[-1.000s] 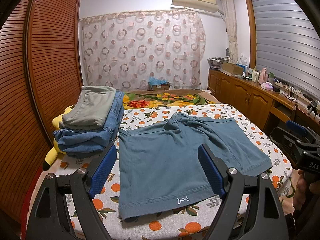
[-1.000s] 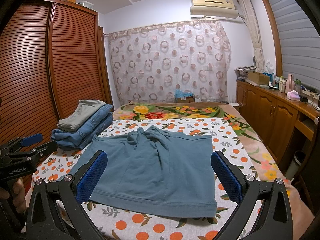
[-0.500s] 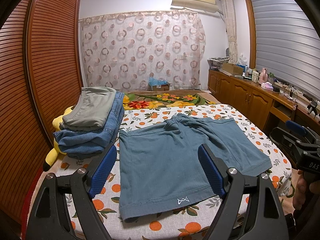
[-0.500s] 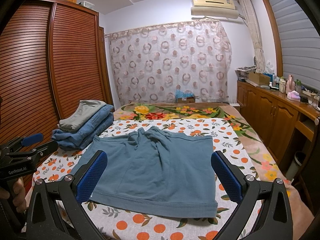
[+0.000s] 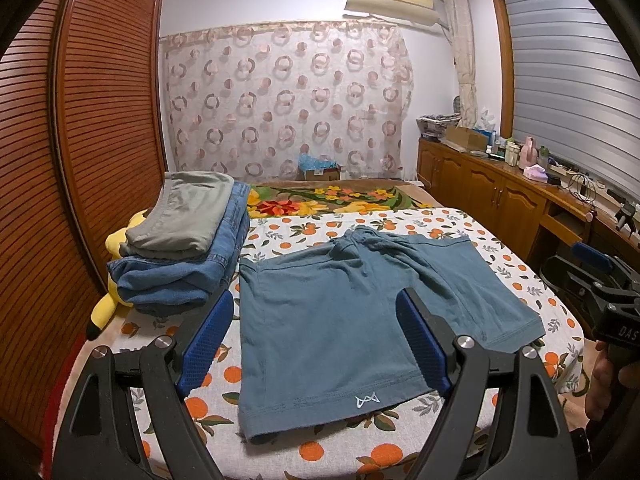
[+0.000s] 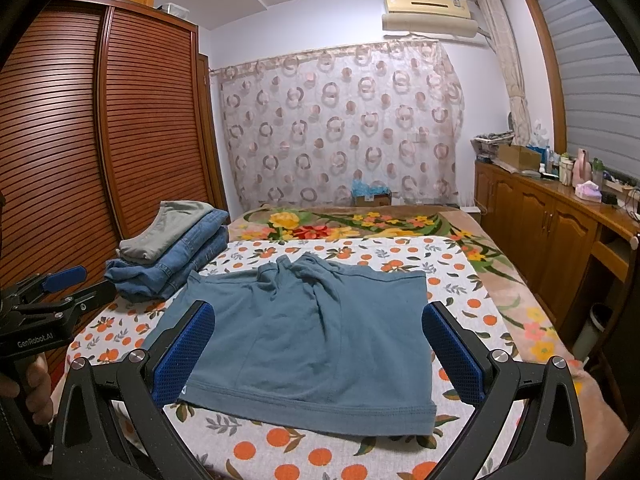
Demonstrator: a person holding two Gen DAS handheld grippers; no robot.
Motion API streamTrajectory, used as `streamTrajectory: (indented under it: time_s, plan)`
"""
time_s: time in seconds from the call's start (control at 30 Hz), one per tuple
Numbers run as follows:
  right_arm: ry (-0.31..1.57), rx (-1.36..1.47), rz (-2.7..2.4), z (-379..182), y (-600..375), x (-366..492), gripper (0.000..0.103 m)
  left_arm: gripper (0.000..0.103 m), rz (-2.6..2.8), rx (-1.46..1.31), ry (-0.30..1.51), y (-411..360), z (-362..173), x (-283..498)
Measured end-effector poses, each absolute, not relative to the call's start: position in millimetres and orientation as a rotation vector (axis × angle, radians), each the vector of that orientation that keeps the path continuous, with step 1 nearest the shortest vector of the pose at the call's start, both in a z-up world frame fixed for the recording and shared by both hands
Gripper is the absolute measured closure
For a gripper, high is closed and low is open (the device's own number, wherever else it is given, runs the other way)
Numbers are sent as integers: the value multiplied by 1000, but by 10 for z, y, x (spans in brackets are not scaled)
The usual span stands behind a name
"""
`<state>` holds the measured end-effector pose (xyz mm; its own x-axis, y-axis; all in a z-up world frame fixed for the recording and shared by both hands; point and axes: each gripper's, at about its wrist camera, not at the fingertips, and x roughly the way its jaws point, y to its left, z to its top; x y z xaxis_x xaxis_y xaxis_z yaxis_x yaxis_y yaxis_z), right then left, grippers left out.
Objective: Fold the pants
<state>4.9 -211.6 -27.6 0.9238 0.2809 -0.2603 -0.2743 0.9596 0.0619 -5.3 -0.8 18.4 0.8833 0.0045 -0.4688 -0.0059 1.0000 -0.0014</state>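
Note:
Blue-grey shorts lie spread flat on the bed, waistband at the far side, leg hems toward me; they also show in the right wrist view. My left gripper is open and empty, held above the near left leg hem. My right gripper is open and empty above the near right hem. The right gripper also shows at the right edge of the left wrist view, and the left gripper at the left edge of the right wrist view.
A stack of folded jeans and grey pants sits on the bed's left side, beside a yellow plush toy. The orange-print bedsheet covers the bed. A louvred wardrobe stands left, wooden cabinets right.

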Motion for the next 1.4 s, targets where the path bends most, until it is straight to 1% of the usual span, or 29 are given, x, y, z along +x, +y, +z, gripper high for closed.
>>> streamTrajectory:
  time_s: [0.07, 0.13, 0.47, 0.83, 1.27, 1.4]
  plan:
    - [276, 27, 286, -286, -2113, 61, 0, 19, 5, -3, 501, 3, 216, -38]
    - [287, 28, 286, -307, -2105, 90, 0, 19, 10, 1, 507, 37, 82, 30]
    - [317, 24, 286, -356, -2121, 110, 0, 19, 9, 3, 549, 112, -180, 157]
    - [366, -4, 285, -409, -2115, 159, 0, 19, -10, -4, 649, 368, -452, 268]
    - [420, -39, 315, -488, -2050, 247, 0, 19, -9, -35, 722, 736, -764, 233]
    - [439, -44, 333, -507, -2026, 265, 0, 25, -34, -40, 751, 780, -864, 212]
